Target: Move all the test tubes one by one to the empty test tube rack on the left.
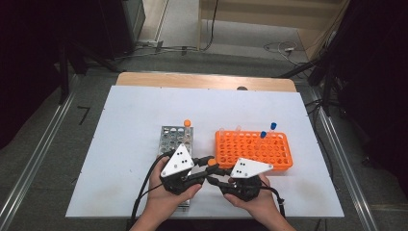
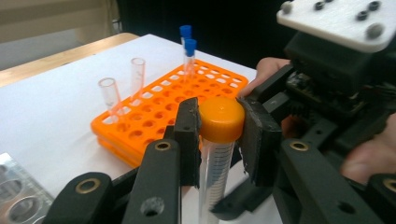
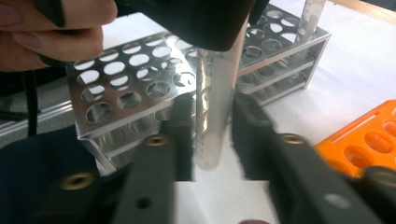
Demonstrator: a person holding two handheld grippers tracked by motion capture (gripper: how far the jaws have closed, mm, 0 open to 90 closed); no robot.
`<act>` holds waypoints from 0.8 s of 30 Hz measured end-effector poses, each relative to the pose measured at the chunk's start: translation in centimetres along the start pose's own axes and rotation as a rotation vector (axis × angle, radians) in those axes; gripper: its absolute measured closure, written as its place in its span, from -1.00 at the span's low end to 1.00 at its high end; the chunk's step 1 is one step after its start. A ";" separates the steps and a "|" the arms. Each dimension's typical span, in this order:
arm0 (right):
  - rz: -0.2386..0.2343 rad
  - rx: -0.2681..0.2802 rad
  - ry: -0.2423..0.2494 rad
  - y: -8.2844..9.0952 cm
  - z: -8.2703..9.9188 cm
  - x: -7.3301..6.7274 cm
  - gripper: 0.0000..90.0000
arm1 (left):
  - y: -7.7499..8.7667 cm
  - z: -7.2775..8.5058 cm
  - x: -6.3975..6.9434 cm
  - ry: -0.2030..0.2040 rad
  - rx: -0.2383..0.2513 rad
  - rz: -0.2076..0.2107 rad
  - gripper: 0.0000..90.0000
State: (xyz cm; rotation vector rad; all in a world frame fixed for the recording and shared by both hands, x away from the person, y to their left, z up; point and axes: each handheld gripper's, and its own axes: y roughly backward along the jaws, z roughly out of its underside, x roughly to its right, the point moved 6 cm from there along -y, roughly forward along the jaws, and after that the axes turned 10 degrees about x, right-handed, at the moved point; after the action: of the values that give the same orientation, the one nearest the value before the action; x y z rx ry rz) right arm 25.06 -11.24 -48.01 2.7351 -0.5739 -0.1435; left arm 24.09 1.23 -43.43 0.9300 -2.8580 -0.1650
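White table (image 1: pixel 125 144): orange rack (image 1: pixel 253 150) holds blue-capped tubes (image 1: pixel 273 126).

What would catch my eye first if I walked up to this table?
Probably the clear tube with the orange cap, held upright at the near edge between two hand-held tongs: the left tongs clamp its cap, while the right tongs flank its lower body with a small gap. Next, the bright orange rack at right, holding blue-capped tubes, and the metal rack left of it.
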 end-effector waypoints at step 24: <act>0.060 0.081 -0.096 6.0 0.6 4.1 -1.00 | 1.7 -2.6 -3.7 0.000 0.046 -0.070 0.59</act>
State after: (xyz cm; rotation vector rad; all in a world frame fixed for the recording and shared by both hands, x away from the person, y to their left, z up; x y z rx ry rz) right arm 26.44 -18.25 -46.64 2.7975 -0.7014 -0.2437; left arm 26.43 4.63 -41.00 1.0390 -2.8425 -0.1065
